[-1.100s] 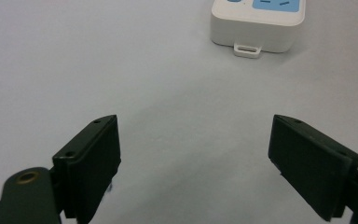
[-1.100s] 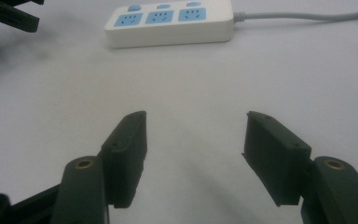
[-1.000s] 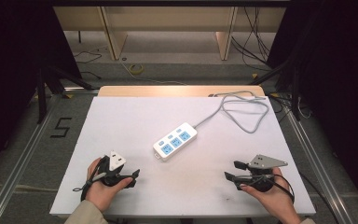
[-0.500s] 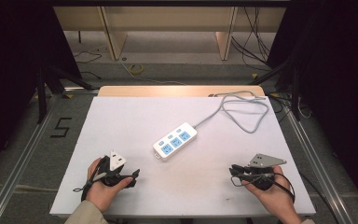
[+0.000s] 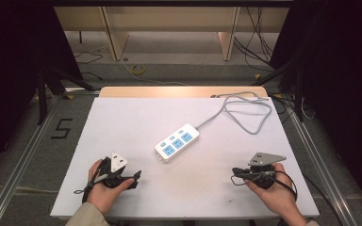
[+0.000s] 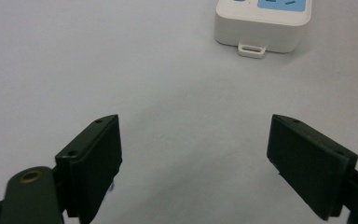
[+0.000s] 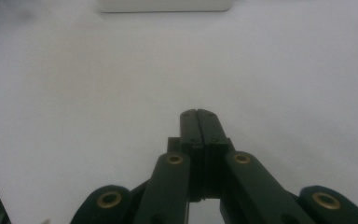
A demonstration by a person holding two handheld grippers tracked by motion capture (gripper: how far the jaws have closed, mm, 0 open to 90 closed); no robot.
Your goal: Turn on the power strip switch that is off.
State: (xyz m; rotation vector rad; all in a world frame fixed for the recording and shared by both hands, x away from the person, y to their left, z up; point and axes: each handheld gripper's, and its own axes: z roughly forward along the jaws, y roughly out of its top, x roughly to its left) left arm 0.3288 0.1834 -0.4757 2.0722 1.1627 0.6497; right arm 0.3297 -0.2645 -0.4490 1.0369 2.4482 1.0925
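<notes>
A white power strip (image 5: pixel 177 142) with blue sockets lies near the middle of the white table (image 5: pixel 122 117), its grey cable (image 5: pixel 247 110) looping to the back right. My left gripper (image 5: pixel 136 175) rests low at the front left, open, nothing between its jaws; the left gripper view has the strip's end (image 6: pixel 261 23) ahead of the left gripper (image 6: pixel 193 154). At the front right my right gripper (image 5: pixel 234 174) points left, shut with its jaws pressed together and empty. The right gripper view looks along the right gripper (image 7: pixel 199 116) toward the strip's edge (image 7: pixel 165 5).
The table's front edge (image 5: pixel 179 217) runs just beneath both hands. Metal rails (image 5: pixel 19 155) flank the table, with a floor mark "5" (image 5: pixel 61 128) at the left. Wooden furniture legs (image 5: pixel 113 33) and loose cables (image 5: pixel 259 28) lie on the floor beyond the far edge.
The right gripper has slid slightly toward the table's front edge and a little left. The left gripper and the power strip have stayed put.
</notes>
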